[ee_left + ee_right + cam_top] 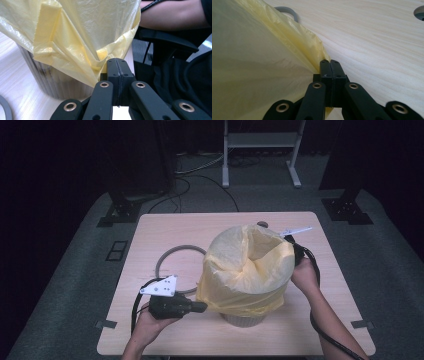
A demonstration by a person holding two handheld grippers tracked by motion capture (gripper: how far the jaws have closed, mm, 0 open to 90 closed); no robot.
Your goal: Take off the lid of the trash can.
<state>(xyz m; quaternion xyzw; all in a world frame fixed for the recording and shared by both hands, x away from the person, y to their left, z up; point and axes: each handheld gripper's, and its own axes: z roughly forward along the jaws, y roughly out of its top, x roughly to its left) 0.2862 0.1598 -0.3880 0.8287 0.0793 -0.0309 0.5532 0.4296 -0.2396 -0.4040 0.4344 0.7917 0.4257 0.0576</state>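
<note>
A yellow plastic bag is draped over a small ribbed bin at the middle of the wooden table. My left gripper is at the bag's lower left hem. Its jaws are pressed together, and the bag's folds run taut into their tip, above the bin wall. My right gripper is at the bag's far right side, its tips hidden behind the film. In the right gripper view its jaws are shut where the bag's edge meets them.
A grey ring lies flat on the table left of the bin, also seen as the ring beyond the bag. A round hole sits near the table's far edge. A white frame and cables stand on the floor behind.
</note>
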